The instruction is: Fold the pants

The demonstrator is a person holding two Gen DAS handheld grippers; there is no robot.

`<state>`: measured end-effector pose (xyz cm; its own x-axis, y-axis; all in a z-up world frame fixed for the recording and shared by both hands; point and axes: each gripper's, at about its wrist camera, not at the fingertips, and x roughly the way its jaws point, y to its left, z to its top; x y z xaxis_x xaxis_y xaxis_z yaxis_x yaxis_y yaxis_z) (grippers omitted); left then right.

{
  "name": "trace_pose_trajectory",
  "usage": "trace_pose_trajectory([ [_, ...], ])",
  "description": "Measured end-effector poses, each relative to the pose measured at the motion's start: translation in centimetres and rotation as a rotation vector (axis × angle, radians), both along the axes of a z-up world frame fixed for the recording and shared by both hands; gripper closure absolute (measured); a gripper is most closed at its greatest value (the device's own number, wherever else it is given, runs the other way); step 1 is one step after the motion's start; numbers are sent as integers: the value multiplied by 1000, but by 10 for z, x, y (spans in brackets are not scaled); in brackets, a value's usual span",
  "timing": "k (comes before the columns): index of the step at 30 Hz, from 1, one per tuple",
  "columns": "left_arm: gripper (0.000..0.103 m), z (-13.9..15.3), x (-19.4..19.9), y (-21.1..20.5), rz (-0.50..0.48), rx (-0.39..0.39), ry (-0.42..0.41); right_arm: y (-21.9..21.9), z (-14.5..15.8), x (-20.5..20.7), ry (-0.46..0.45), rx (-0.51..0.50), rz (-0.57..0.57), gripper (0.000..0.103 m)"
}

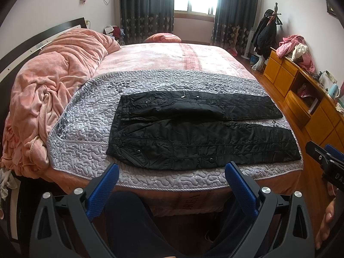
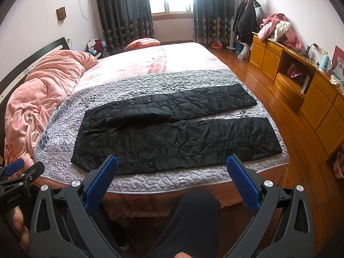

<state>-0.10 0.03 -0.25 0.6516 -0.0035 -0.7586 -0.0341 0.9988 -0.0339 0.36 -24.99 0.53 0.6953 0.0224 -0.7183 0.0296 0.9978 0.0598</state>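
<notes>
Black quilted pants (image 1: 200, 131) (image 2: 176, 126) lie spread flat on a grey quilted mat (image 1: 86, 129) (image 2: 163, 180) at the near end of the bed, waist to the left, both legs running right, a gap between the legs. My left gripper (image 1: 172, 167) is open, held before the bed's near edge, just short of the waist and near leg. My right gripper (image 2: 172, 161) is open too, hovering at the near edge over the near leg's hem side. Nothing is between either pair of blue pads. The right gripper (image 1: 324, 157) also shows at the left wrist view's right edge.
A bunched pink blanket (image 1: 49, 90) (image 2: 43, 90) fills the bed's left side. The pink bedspread (image 1: 172, 58) stretches beyond the mat. A wooden cabinet (image 1: 301, 90) (image 2: 301, 86) lines the right wall across a strip of wood floor (image 2: 247, 68). The person's dark-trousered legs (image 1: 129, 219) (image 2: 189, 219) stand below the grippers.
</notes>
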Motion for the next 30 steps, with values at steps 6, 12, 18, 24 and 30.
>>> trace_pose_trajectory([
  [6,4,0,0,0,0,-1,1,-1,0,2,1,0,0,2],
  [12,4,-1,-1,3,1,0,0,-1,-1,-1,2,-1,-1,2],
  [18,4,-1,-1,3,0,0,1,-2,-3,-1,3,1,-1,2],
  [24,4,-1,-1,3,-1,1,2,-2,-3,-1,3,0,-2,2],
  [30,4,-18,8,6,-17,-1,37,-4,-18,-2,8,-2,-7,2],
])
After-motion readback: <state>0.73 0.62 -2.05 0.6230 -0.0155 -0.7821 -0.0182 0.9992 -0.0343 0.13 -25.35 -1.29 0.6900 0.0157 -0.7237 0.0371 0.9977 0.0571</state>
